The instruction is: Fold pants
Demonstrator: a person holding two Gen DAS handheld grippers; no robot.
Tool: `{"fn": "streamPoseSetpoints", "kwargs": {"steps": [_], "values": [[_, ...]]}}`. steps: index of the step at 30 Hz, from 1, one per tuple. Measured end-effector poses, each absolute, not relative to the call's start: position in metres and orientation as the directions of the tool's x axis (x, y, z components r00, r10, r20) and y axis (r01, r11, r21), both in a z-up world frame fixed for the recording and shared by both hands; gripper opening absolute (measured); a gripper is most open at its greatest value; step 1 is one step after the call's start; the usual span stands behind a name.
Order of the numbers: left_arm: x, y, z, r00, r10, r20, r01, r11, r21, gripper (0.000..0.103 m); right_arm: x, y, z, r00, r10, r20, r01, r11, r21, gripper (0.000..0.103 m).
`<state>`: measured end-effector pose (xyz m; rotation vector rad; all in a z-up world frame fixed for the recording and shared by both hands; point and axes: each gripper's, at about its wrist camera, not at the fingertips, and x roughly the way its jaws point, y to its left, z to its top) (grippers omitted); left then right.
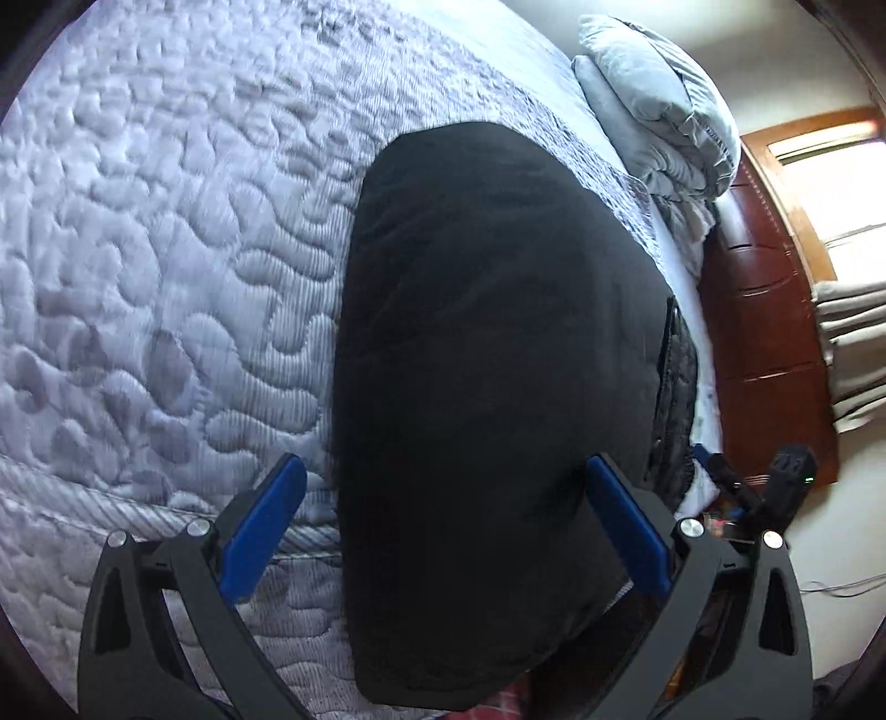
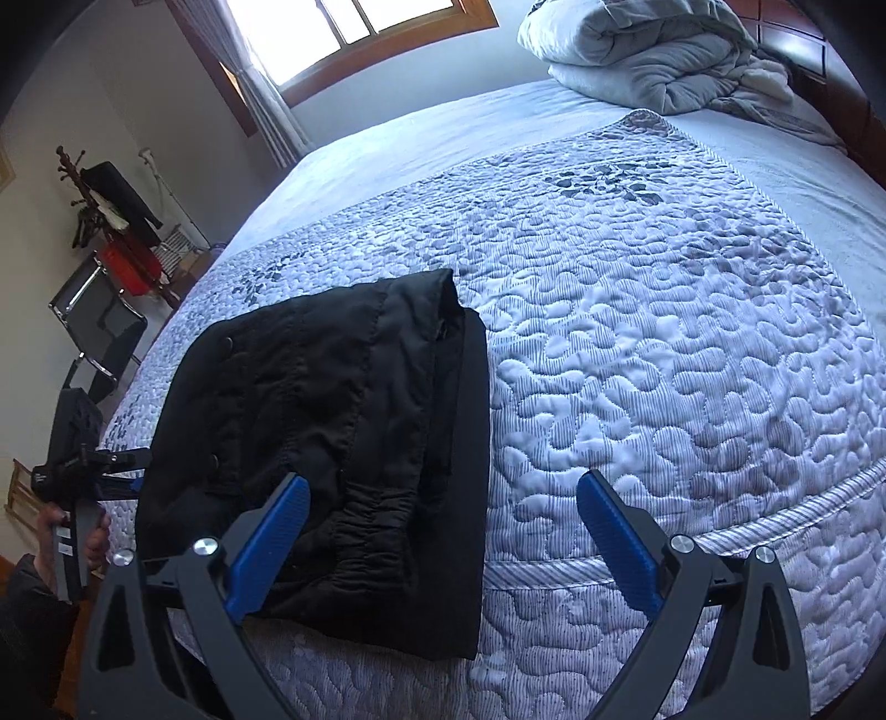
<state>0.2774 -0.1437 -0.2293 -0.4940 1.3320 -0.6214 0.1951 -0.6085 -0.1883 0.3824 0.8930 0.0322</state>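
The black pants lie folded into a compact stack on the quilted bedspread, near the bed's front edge, filling the lower left of the right wrist view; the elastic waistband sits toward the bottom of the frame and two buttons show on the left side of the top layer. The right gripper hangs above the bed with its blue-padded fingers spread wide, holding nothing — its left finger overlaps the pants' waistband in the picture, its right one the bare quilt. In the left wrist view the pants fill the centre of the frame; the left gripper is likewise spread open and empty over them. At the upper right of both views a grey bundle of bedding is piled by the dark wooden headboard.
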Motion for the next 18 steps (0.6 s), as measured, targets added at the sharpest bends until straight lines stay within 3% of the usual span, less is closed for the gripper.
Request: {"fn": "streamPoseSetpoints", "kwargs": {"steps": [13,18], "values": [[0.298,-0.156,-0.263,-0.064,-0.806,-0.589,0.079,0.584,-0.808,0.1,0.201,-0.61,-0.197,0.622,0.218,-0.752,0.114,0.925,0.363,0.098],[0.302,-0.172,-0.266,-0.098,-0.787,-0.609,0.094,0.601,-0.793,0.1,0.203,-0.622,-0.205,0.623,0.307,-0.719,0.108,0.877,0.469,0.098]]}}
